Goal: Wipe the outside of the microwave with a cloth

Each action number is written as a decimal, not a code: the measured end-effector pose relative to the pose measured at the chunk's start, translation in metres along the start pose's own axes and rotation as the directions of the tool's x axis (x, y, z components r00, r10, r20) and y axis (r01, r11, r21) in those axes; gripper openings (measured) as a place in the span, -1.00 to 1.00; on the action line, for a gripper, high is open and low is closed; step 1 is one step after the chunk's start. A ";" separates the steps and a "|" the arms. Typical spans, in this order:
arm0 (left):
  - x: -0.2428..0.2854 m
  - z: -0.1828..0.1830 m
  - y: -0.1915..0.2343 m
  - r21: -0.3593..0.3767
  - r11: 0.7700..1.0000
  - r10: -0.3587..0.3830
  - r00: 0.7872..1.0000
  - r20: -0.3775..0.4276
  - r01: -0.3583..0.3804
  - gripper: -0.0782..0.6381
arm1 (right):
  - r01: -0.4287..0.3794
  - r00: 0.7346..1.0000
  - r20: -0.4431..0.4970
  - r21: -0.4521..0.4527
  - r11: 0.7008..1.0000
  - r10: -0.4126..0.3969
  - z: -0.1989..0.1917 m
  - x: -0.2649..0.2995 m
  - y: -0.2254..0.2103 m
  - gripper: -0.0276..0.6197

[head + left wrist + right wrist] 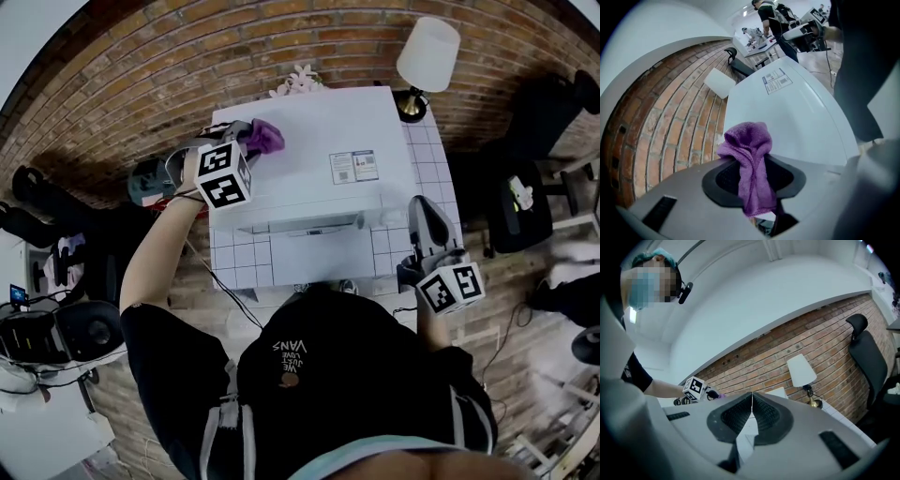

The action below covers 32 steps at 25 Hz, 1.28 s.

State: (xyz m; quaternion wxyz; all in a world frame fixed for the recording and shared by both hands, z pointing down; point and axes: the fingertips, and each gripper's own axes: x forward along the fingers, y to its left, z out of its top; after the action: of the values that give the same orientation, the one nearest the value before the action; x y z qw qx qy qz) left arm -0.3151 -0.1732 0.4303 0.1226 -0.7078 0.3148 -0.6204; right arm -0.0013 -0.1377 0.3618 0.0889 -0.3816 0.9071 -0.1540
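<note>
1. My left gripper (247, 141) is clamped on the purple cloth (266, 137). The cloth's bunched end sits on top of the microwave (319, 127), at its left rear corner.
2. That corner lies close to the brick wall (141, 75). To the right, the white top runs bare as far as a label (353, 166).
3. My right gripper (421, 202) has its jaws pressed together with nothing between them. It hovers off the microwave's right front corner, above the tiled table (433, 159).
4. A lamp (427, 52) stands at the table's rear right.

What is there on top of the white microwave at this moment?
On the microwave top: a printed label, and near the rear left corner the purple cloth clamped in the left gripper. The patch under the cloth is hidden.
</note>
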 end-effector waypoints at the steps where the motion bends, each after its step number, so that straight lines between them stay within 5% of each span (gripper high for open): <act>1: 0.004 0.017 0.002 0.024 1.000 -0.004 1.000 0.015 0.003 -0.39 | 0.012 1.000 0.004 0.002 1.000 -0.012 0.002 -0.005 -0.005 -0.90; 12: 0.047 0.196 0.002 0.252 0.967 -0.069 0.985 0.161 0.026 -0.39 | 0.147 0.988 0.053 0.001 0.989 -0.147 0.025 -0.066 -0.065 -0.91; 19: 0.059 0.264 -0.002 0.327 0.945 -0.101 0.973 0.206 0.028 -0.39 | 0.200 0.977 0.073 0.009 0.980 -0.200 0.031 -0.091 -0.088 -0.90; 25: 0.054 0.260 -0.001 0.297 0.955 -0.093 0.973 0.213 0.027 -0.39 | 0.183 0.981 0.069 0.011 0.983 -0.183 0.032 -0.086 -0.091 -0.91; 32: 0.018 0.188 0.005 0.191 0.982 -0.038 0.980 0.194 0.000 -0.39 | 0.084 0.996 0.036 0.004 0.996 -0.084 0.025 -0.050 -0.061 -0.91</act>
State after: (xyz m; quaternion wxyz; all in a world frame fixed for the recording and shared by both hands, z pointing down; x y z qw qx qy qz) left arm -0.1367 -0.2290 0.4041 0.2142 -0.7537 0.2336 -0.5757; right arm 0.0813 -0.1476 0.3617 0.0995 -0.4218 0.8883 -0.1519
